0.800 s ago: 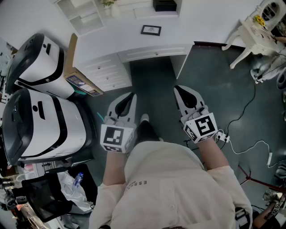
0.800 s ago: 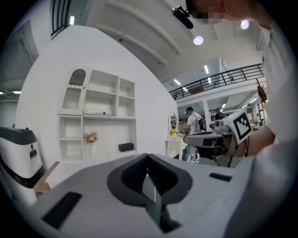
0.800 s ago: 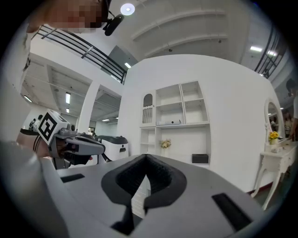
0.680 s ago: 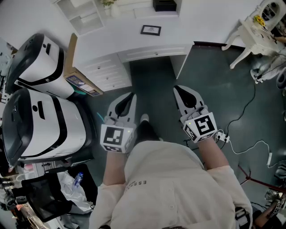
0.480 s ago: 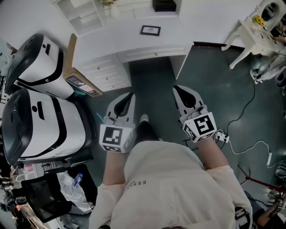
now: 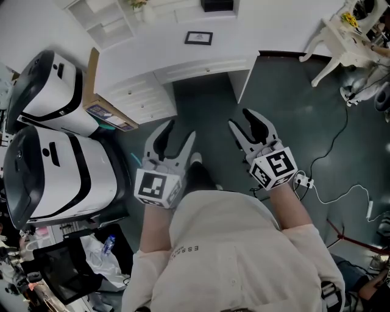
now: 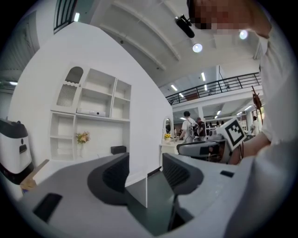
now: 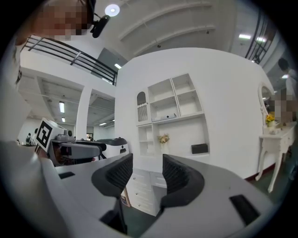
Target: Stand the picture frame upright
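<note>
A small black picture frame [image 6: 199, 38] lies flat on the white desk [image 6: 158, 55] at the top of the head view. My left gripper [image 6: 175, 136] is open over the dark floor, well short of the desk, with nothing between its jaws. My right gripper [image 6: 251, 125] is open too and empty, level with the left one, below the desk's right leg. In the left gripper view my left gripper [image 7: 145, 173] faces the desk's end panel. My right gripper [image 8: 143, 175] in its own view faces the white drawers [image 8: 139, 186]. The frame is not seen in either gripper view.
Two large white and black machines [image 6: 46, 140] stand at the left, with a cardboard box [image 6: 100, 106] beside them. White shelving [image 6: 106, 21] rises behind the desk. A black box [image 6: 216, 5] sits at the desk's back. A white chair [image 6: 341, 39] and cables [image 6: 329, 152] are at the right.
Both grippers' jaws have opened wider. The view has shifted so the desk and frame sit a little higher and further left.
</note>
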